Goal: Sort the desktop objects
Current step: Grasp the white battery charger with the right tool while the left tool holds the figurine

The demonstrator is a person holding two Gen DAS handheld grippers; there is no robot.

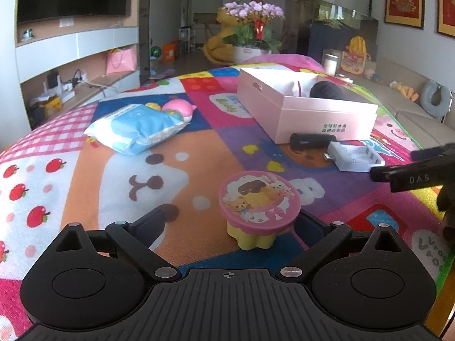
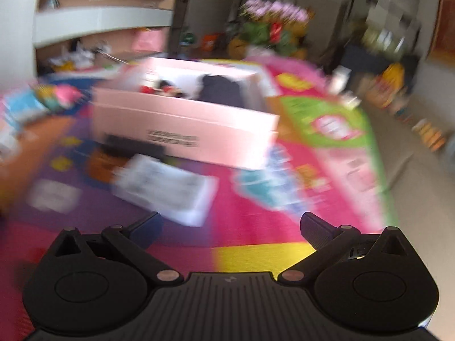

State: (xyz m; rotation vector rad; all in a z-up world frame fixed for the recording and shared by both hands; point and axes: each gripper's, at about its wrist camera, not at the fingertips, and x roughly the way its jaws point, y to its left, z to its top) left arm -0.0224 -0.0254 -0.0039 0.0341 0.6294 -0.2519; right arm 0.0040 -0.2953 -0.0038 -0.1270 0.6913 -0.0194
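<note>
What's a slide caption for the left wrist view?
Open left tool straddling a pink-lidded toy tub on the play mat, pink box behind.

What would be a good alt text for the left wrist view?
The left gripper, fingers open, flanks a small pink-lidded toy pot on a colourful play mat. Beyond lie a tissue pack, a white battery charger and a pink box.

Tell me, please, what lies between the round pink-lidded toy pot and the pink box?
In the left wrist view, only bare play mat lies between the toy pot and the pink box; the black cylinder and white charger sit off to the right.
</note>
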